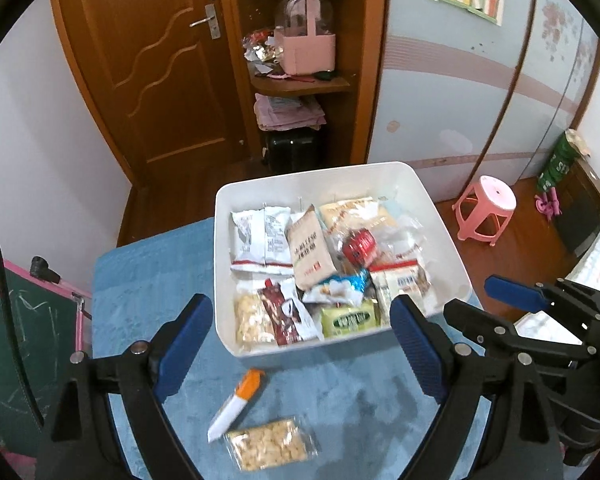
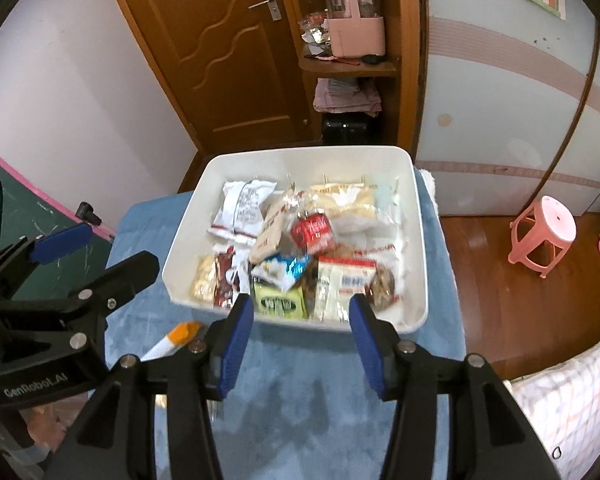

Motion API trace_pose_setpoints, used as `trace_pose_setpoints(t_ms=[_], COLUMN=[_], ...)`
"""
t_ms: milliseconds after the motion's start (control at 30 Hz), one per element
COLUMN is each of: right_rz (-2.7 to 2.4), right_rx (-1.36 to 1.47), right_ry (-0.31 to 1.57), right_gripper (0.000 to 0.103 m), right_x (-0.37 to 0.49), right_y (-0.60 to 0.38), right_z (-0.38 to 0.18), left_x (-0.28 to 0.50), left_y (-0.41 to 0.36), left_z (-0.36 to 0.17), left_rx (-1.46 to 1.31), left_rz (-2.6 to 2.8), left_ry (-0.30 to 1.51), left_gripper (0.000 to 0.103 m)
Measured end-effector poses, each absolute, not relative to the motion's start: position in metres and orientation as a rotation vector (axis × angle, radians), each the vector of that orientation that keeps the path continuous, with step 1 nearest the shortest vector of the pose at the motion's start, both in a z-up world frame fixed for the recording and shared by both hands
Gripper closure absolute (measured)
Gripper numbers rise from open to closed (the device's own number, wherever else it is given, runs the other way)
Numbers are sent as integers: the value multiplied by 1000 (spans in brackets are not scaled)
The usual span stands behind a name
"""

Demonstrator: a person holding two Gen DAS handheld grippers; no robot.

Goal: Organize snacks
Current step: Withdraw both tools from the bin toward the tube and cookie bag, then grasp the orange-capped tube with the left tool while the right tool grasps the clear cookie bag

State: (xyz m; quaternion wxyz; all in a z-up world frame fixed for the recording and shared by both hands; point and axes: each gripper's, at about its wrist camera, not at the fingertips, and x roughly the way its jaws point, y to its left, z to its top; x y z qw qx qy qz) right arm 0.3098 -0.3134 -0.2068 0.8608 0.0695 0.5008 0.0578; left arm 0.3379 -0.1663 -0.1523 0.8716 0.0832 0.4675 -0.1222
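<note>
Two snacks lie outside the white bin (image 1: pixel 452 236), on the blue cloth (image 1: pixel 140 288) at about 6 o'clock from it. The bin is already piled high with packets, so more dropped in could slide off the heap or hang over the rim. I think that is the biggest risk.

Next is the peanut bar (image 1: pixel 270 444) in its clear wrapper. It lies flat, its long side running from 8 o'clock to 2 o'clock. The wrapper looks slippery (a weak pinch on the loose end may let it fall).

Just beside it, at about 11 o'clock, is the orange-and-white stick (image 1: pixel 238 404). Its orange end points to 1 o'clock, toward the bin. It is thin, so pads may shut past it.

The left gripper (image 1: pixel 300 344) has its jaws wide apart over both snacks, holding nothing. The right gripper (image 2: pixel 302 336) has its jaws partly apart, holding nothing.
</note>
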Motion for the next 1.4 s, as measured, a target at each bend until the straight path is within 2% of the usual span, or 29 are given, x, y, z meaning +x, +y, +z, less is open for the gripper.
trace_pose_setpoints(t_ms=[333, 733, 1033, 1400], right_rz=[161, 238, 265, 110], right_rx=[140, 205, 347, 730], right_ry=[1048, 1160, 1279, 1386], right_gripper=[52, 53, 52, 52], right_x=[226, 161, 163, 216], right_y=[-309, -279, -234, -200], right_z=[-204, -248, -288, -371], left_x=[242, 154, 188, 281], left_y=[-161, -94, -21, -23], left_z=[-147, -183, -200, -263], left_rx=[199, 264, 221, 321], left_rz=[-264, -190, -130, -265], left_ry=[958, 1038, 1107, 1214], left_gripper=[13, 13, 13, 13])
